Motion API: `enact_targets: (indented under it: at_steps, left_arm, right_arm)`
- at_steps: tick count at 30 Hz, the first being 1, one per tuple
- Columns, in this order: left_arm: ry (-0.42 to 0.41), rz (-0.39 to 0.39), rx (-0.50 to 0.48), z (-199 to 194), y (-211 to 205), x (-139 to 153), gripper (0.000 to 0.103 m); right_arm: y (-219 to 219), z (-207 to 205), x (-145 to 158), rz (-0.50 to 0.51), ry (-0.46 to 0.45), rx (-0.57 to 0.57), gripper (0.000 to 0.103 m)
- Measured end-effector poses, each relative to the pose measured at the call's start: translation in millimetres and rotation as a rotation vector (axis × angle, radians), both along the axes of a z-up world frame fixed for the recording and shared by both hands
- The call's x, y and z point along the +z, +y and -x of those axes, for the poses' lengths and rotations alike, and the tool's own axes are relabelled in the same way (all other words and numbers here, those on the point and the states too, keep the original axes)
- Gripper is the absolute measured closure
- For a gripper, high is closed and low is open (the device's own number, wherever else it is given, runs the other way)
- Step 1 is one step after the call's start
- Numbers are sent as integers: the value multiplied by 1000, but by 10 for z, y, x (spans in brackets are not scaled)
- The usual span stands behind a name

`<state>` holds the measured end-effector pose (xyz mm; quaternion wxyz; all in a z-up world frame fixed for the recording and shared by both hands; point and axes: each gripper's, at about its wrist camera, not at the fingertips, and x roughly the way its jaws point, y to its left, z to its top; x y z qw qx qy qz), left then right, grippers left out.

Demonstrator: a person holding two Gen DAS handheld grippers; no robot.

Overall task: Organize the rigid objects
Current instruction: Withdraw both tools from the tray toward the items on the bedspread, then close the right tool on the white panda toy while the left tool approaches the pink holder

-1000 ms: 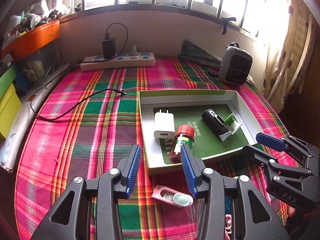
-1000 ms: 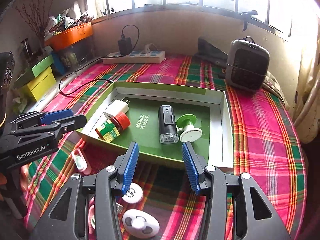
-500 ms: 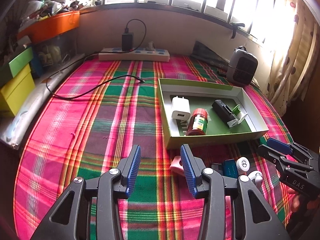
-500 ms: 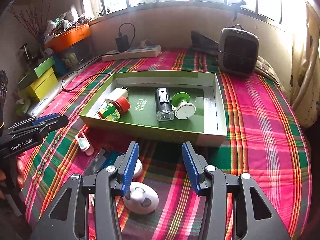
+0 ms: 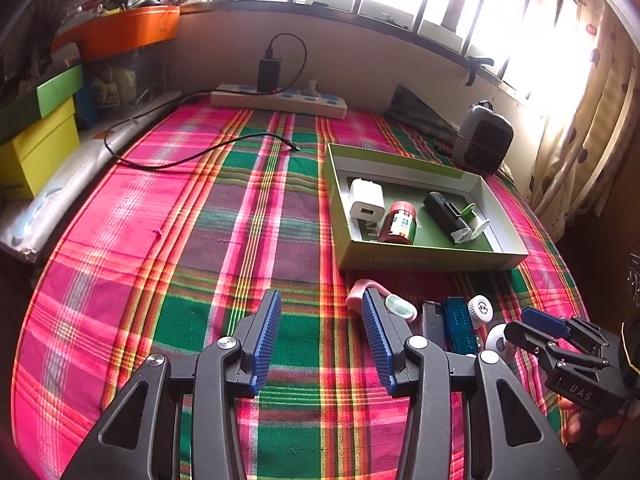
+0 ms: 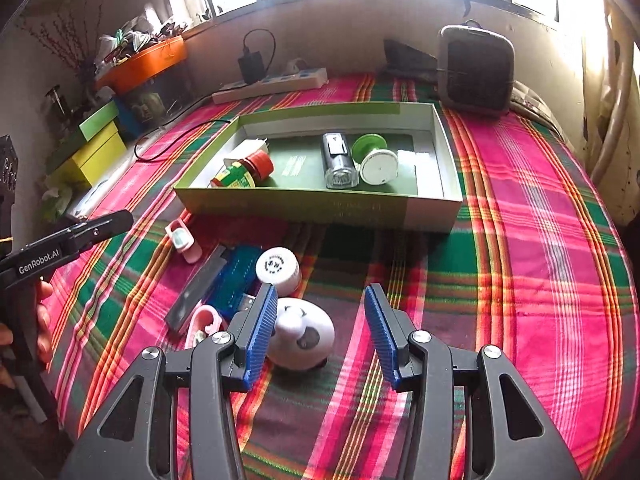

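Both grippers hang over the plaid bed, empty. The left gripper [image 5: 320, 336] is opening its fingers over bare cloth, with nothing between them. The right gripper's [image 6: 320, 328] fingers stand parted around nothing, the white oval gadget [image 6: 302, 338] just beyond its left finger (likely the next pick). The green tray [image 6: 320, 206] sits at the far side, already holding the white charger [image 5: 366, 200], red-capped bottle [image 6: 242, 172], black torch [image 6: 339, 160] and green spool [image 6: 376, 158]. The loose pile lies near, by the tray's front wall: pink clip [image 6: 184, 240], blue case [image 6: 236, 280], white round cap [image 6: 278, 268].
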<state>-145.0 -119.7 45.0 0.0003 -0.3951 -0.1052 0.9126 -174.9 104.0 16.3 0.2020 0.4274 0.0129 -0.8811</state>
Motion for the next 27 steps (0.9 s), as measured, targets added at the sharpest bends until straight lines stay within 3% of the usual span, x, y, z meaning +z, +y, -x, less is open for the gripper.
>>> enact_targets:
  at_steps: [15,18,27]
  left_arm:
    - [-16,-40,5,-105,-65,-97,59]
    - [-19,-52,-1,-107,-64,-110,59]
    - [-39,-53,-17,-79,-9,-147,58]
  right_arm:
    - [-87,-35,-104,-8,-25,17,55]
    - [-104,-26,-137,-22,-33,16,40]
    - [-90,-22,-151,-31,-28,3,39]
